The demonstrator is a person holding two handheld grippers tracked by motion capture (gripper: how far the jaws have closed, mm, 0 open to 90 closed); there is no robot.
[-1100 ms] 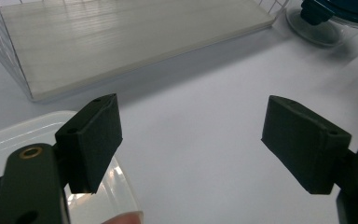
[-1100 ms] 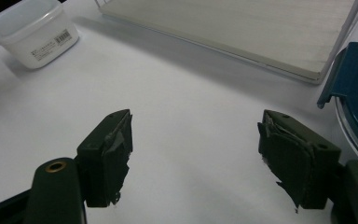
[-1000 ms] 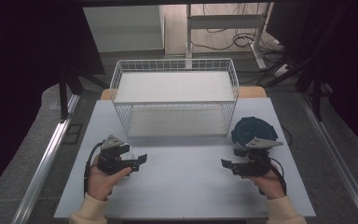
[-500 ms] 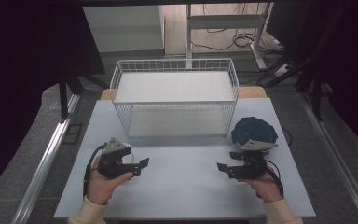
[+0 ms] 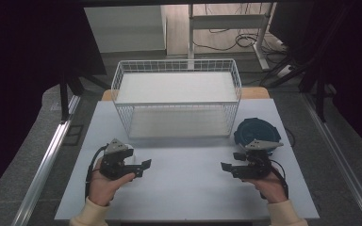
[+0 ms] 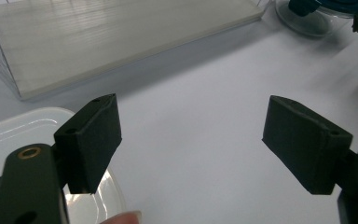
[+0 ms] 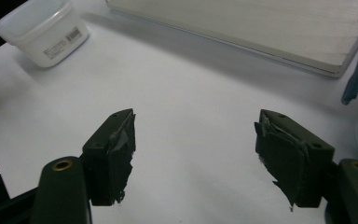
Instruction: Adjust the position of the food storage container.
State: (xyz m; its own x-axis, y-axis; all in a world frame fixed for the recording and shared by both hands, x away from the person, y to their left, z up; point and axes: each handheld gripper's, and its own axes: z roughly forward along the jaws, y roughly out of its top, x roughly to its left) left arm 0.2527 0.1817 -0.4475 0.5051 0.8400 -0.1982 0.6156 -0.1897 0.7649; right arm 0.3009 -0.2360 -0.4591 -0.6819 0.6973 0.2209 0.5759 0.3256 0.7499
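Two hand-held grippers sit low over the white table (image 5: pixel 188 188), both on the person's side of the wire basket (image 5: pixel 176 101), which serves as landmark here.

Left gripper (image 5: pixel 143 165): in front of the basket's left end, held in the left hand (image 5: pixel 104 184), jaws wide apart with bare tabletop between them. In the left gripper view its pads (image 6: pixel 93 140) are parted, nothing gripped. A white plastic container (image 7: pixel 44 30) stands just beside this gripper, between it and the basket's left front corner; its rim shows at lower left of the left gripper view.

Right gripper (image 5: pixel 230 165): in front of the basket's right end, held in the right hand (image 5: pixel 269 184), jaws likewise wide, empty. Pad faces in the right gripper view (image 7: pixel 119 158) look worn and ragged.

Basket: white wire walls, a pale flat board (image 6: pixel 121 37) lying as its floor. Stands at the far middle of the table.

A round dark blue object (image 5: pixel 254 132) on a clear dish lies off the basket's right front corner, just beyond the right gripper. Exact nature cannot be told.
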